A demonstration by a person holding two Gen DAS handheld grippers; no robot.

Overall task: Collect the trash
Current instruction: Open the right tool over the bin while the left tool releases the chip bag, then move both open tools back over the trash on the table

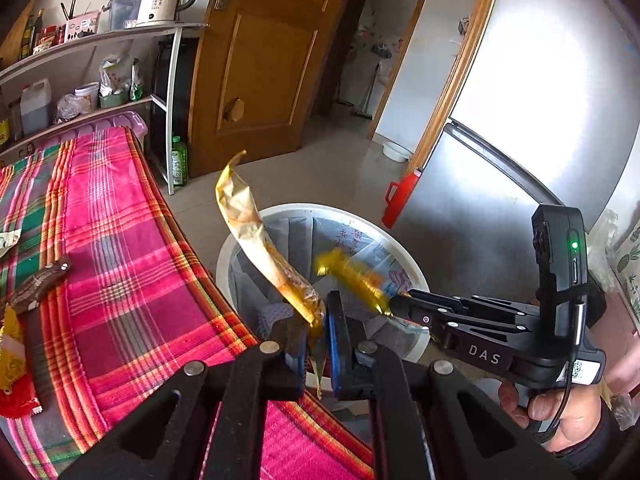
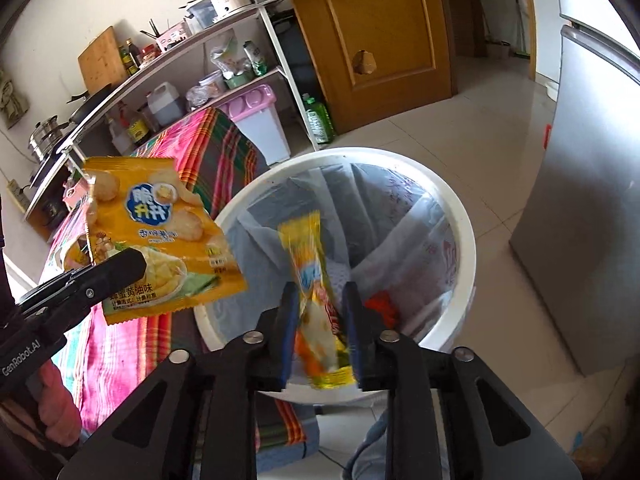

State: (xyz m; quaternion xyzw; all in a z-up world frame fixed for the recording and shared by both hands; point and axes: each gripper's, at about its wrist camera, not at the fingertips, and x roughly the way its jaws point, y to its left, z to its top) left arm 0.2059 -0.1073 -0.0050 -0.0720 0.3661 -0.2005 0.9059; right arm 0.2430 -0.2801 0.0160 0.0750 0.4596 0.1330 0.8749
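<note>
My left gripper (image 1: 314, 316) is shut on the lower corner of a yellow chip bag (image 1: 248, 220), which stands up over the near rim of the white trash bin (image 1: 240, 236). In the right wrist view the same bag (image 2: 160, 232) hangs from the left gripper (image 2: 132, 260) beside the bin (image 2: 460, 216). My right gripper (image 2: 319, 292) is over the bin's mouth with its jaws apart. A narrow yellow wrapper (image 2: 316, 280) lies loose and blurred between them. From the left it shows as a blurred wrapper (image 1: 352, 280) at the right gripper's tip (image 1: 396, 306).
The bin has a pale plastic liner with something orange-red (image 2: 380, 304) inside. A table under pink plaid cloth (image 1: 140, 260) holds a brown wrapper (image 1: 36, 284) and a yellow-red one (image 1: 12, 360). A silver fridge (image 1: 520, 140), a shelf rack (image 1: 168, 92) and a wooden door (image 1: 260, 72) stand around.
</note>
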